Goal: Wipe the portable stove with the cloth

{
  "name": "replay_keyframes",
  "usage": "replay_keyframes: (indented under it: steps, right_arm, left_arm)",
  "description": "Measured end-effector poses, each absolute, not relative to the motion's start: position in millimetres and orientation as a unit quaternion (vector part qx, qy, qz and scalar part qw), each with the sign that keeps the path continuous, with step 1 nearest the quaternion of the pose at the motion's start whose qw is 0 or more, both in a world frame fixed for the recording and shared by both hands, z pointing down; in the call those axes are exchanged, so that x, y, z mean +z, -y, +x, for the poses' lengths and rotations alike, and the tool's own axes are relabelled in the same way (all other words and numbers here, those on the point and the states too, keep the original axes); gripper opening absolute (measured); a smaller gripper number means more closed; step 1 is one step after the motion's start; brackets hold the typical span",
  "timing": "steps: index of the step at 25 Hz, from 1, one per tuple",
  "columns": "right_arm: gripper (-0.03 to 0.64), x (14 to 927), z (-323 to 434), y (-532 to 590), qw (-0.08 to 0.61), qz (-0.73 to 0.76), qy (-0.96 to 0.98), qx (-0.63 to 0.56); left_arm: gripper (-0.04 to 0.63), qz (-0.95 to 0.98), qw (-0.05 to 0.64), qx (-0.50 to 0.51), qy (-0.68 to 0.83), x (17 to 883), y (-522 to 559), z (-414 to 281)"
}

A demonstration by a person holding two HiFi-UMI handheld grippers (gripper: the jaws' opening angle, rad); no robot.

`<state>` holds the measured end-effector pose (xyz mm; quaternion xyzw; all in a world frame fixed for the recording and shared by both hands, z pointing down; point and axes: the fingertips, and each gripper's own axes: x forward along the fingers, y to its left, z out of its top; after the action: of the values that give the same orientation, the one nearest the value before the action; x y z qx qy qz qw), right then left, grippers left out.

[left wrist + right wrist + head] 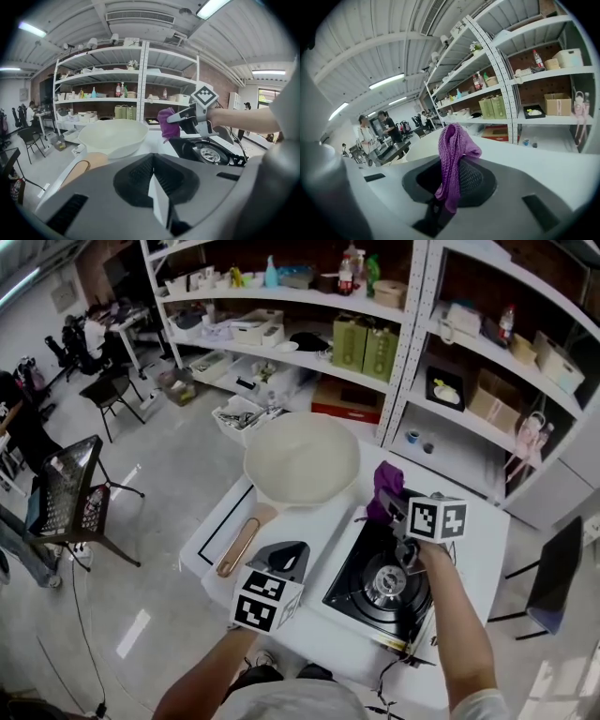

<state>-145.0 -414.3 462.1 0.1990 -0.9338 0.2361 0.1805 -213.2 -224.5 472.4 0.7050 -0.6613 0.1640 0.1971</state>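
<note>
The black portable stove [375, 589] sits at the right of the white table [323, 652], its round burner [384, 585] in the middle. My right gripper [389, 503] is shut on a purple cloth [385, 489] and holds it in the air just beyond the stove's far left corner. In the right gripper view the cloth [452, 154] hangs bunched between the jaws. The left gripper view shows the cloth [166, 124] above the stove [206, 152]. My left gripper [284, 555] hovers over the table left of the stove, shut and holding nothing.
A large white bowl [301, 459] stands at the table's far side, close to the cloth. A wooden spoon [239, 545] lies left of my left gripper. Behind the table run shelves [403, 352] of boxes and bottles. A black chair [80, 488] stands on the floor to the left.
</note>
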Motion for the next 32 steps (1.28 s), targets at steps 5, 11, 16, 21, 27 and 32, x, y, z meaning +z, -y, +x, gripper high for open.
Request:
replay_keyframes:
  steps: [5,11,16,21,27,32]
  right_arm:
    - [0.063,462,-126,409,0.192,0.206,0.932,0.227]
    - [0.063,461,-98,407,0.196,0.219,0.929,0.225]
    - [0.063,460,-75,407,0.194,0.242,0.923,0.229]
    - [0.063,457,-49,411,0.177,0.267,0.915,0.245]
    - [0.063,450,-24,408,0.148,0.291,0.908,0.261]
    - [0.062,451,2,410,0.121,0.313,0.898,0.284]
  left_arm:
    - [0.005,0.712,0.195,0.16,0.655,471,230,-207]
    - [0.005,0.72,0.191,0.157,0.648,470,237,-196]
    - [0.005,0.728,0.185,0.156,0.641,465,241,-188]
    - [0.006,0.736,0.182,0.157,0.633,463,246,-179]
    - [0.005,0.743,0.178,0.156,0.626,461,250,-171]
    - [0.005,0.749,0.177,0.157,0.619,462,254,-162]
